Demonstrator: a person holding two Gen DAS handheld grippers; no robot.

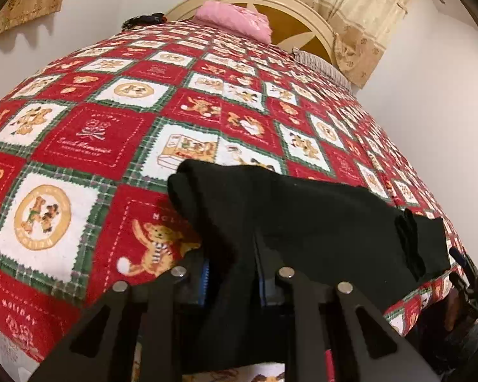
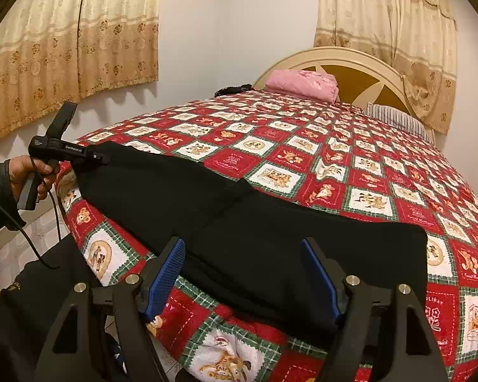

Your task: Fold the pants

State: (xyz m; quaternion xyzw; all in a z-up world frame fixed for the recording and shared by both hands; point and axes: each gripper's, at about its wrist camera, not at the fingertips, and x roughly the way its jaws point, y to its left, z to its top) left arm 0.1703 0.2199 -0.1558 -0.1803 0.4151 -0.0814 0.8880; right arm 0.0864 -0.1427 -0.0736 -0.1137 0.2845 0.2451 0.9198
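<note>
Black pants (image 2: 239, 222) lie flat along the near edge of a bed covered by a red, green and white teddy-bear quilt (image 2: 302, 159). My left gripper (image 1: 232, 280) is shut on a bunched end of the pants (image 1: 302, 222), with black cloth pinched between its blue pads. In the right wrist view the left gripper (image 2: 103, 158) sits at the pants' far left end, held by a person's hand (image 2: 32, 175). My right gripper (image 2: 243, 277) stands open at the pants' near edge. Its blue pads (image 2: 165, 273) straddle the cloth without pressing it.
A folded pink cloth (image 2: 302, 84) and a small dark item (image 2: 232, 89) lie by the cream headboard (image 2: 350, 63). A striped pillow (image 2: 398, 121) lies at the right. Curtains (image 2: 63, 47) hang on the wall. A cable (image 2: 32, 238) dangles from the left gripper beside the bed.
</note>
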